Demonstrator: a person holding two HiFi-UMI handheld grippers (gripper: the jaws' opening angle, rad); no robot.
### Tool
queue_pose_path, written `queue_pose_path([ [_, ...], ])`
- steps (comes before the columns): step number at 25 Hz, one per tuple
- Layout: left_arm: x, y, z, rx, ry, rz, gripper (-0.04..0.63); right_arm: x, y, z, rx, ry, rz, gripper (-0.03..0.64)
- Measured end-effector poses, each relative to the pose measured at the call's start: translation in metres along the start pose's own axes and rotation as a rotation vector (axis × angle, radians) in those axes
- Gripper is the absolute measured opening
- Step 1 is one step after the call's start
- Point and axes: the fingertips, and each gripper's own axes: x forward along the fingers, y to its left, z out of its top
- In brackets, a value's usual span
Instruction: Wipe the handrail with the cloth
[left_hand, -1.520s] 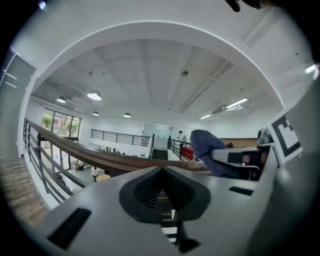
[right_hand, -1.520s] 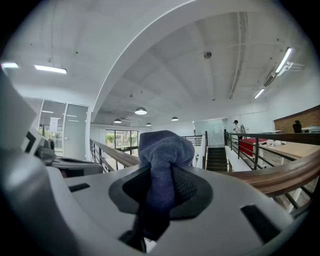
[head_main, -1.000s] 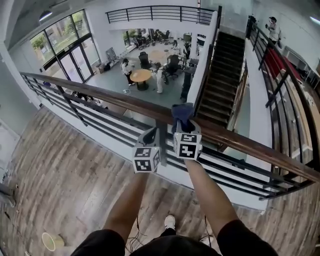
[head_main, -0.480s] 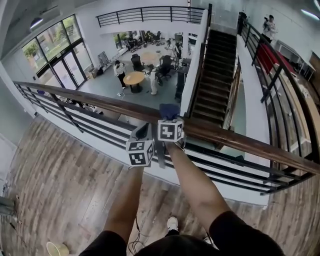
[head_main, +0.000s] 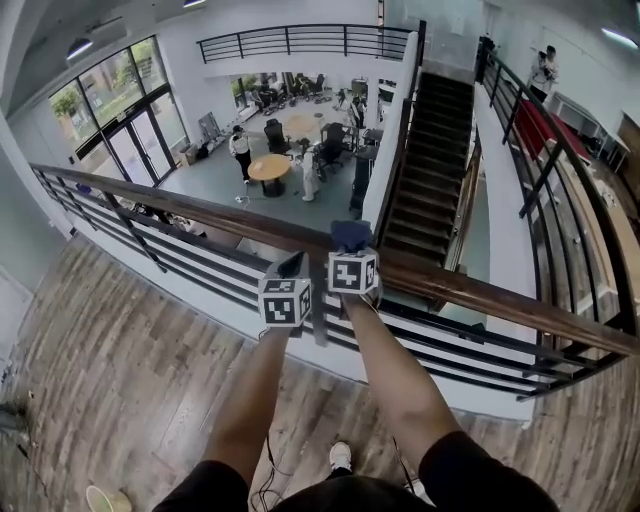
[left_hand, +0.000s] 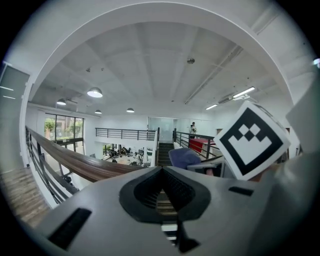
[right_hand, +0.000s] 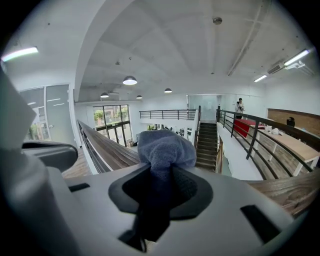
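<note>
Cloth (right_hand: 165, 147), blue, is clamped in my right gripper (right_hand: 160, 187), bunched ahead of its jaws over the wooden handrail (right_hand: 107, 150). Left gripper (left_hand: 162, 192), just beside, jaws together, holds nothing.

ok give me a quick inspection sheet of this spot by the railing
surface: wooden handrail on dark metal bars, bare where visible; wooden floor underfoot
job's things: blue cloth, bunched and held over the handrail; contact with the rail not clear
clutter: one pale round object on the floor at lower left
grippers: left hand-held gripper jaws together, nothing between them, close beside the right one; right hand-held gripper clamped on the cloth
cables: thin cable hanging by the person's legs
surroundings: open drop past the rail, staircase, round table with people on the lower floor, person on the far walkway
</note>
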Motion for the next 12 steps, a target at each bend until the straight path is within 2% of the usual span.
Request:
queue_pose_path([
  [6, 0.005, -0.033, 0.001, 0.001, 0.023, -0.014, -0.002, -0.022, -0.047, -0.015, 0.05, 0.018, -0.019, 0.092],
  [9, 0.011, -0.053, 0.008, -0.012, 0.013, -0.035, -0.002, -0.032, -0.067, -0.017, 0.03, 0.018, -0.032, 0.092],
  [12, 0.02, -0.09, 0.01, -0.028, 0.01, -0.061, -0.002, -0.044, -0.096, -0.027, 0.019, 0.027, -0.046, 0.092],
])
